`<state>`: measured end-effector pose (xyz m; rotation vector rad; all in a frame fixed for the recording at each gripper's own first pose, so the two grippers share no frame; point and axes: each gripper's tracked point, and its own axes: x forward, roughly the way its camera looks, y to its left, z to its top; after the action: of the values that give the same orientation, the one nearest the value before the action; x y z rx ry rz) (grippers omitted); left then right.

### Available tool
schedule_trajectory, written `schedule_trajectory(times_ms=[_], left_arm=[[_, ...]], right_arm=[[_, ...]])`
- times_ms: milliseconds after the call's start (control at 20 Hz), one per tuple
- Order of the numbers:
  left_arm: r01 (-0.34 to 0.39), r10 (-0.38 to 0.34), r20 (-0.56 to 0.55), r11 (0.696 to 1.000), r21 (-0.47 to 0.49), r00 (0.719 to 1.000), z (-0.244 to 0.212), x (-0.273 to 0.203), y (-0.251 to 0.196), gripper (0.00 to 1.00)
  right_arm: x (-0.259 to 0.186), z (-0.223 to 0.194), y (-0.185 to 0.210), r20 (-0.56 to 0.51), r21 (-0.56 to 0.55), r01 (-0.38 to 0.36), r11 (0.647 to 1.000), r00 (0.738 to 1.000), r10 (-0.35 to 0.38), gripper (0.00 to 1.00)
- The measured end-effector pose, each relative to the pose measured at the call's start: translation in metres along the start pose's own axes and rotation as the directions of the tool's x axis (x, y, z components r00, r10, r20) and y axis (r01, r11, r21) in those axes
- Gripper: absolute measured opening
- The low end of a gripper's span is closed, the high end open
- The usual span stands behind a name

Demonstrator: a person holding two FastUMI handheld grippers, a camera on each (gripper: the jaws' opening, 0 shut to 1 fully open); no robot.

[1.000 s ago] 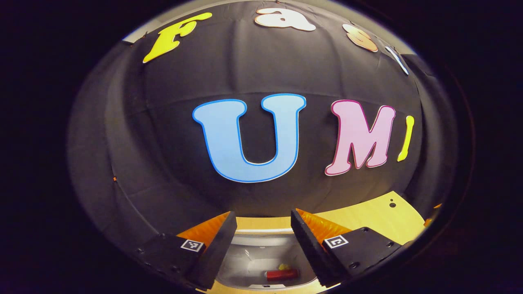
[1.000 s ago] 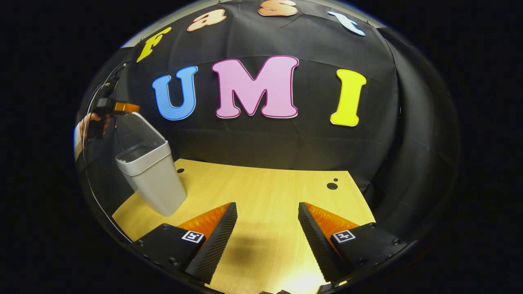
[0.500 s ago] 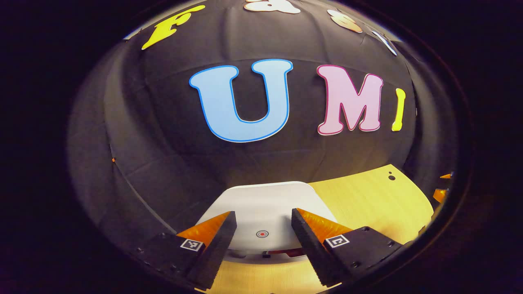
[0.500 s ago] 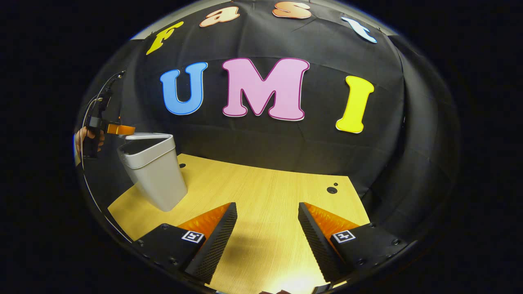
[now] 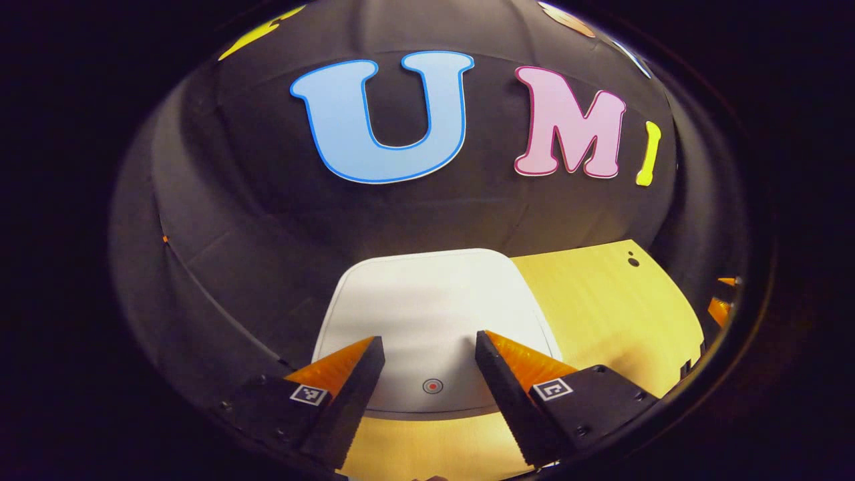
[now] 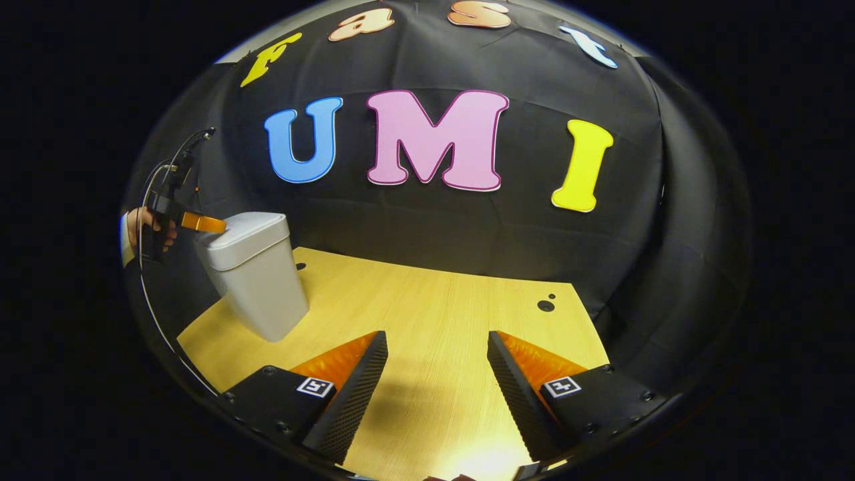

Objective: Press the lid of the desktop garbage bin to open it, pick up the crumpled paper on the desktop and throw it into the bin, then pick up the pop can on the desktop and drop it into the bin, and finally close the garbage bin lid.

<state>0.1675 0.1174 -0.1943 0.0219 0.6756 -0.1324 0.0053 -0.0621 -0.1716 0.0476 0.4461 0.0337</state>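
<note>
Now the bin (image 6: 257,274) lid (image 5: 431,314) is down flat, a second ago up with the can showing inside, sitting just under the left gripper (image 5: 427,347)'s parted jaws, right gripper (image 6: 435,361) jaws apart over bare table (image 6: 434,300), so task looks done.

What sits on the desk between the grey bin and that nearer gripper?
Nothing: in the right gripper view, bare wooden desktop stretches from the garbage bin to the right gripper.
</note>
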Motion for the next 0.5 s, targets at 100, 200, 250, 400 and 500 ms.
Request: schedule_trajectory(times_ms=[100,200,250,400,500], left_arm=[[0.019,-0.019,-0.004,0.999,0.048,1.000,-0.001,0.003,-0.001,0.96],[0.026,-0.026,-0.016,0.999,0.029,1.000,-0.002,0.004,-0.004,0.95],[0.028,-0.028,-0.010,1.000,0.014,1.000,-0.002,0.004,-0.003,0.95],[0.033,-0.032,0.051,0.999,-0.012,0.998,0.003,0.007,-0.005,0.96],[0.004,-0.005,0.100,1.000,0.009,0.995,0.008,0.006,-0.003,0.95]], right_arm=[[-0.003,-0.001,-0.002,0.005,0.006,0.006,1.000,1.000,-0.006,0.97],[-0.005,-0.006,-0.004,0.000,0.009,0.012,1.000,1.000,-0.012,0.97],[-0.006,-0.010,-0.003,-0.006,0.009,0.013,1.000,1.000,-0.013,0.97],[-0.006,-0.012,0.000,-0.005,0.014,0.015,1.000,1.000,-0.015,0.97],[-0.011,-0.010,0.003,-0.006,0.027,0.015,1.000,1.000,-0.015,0.97]])
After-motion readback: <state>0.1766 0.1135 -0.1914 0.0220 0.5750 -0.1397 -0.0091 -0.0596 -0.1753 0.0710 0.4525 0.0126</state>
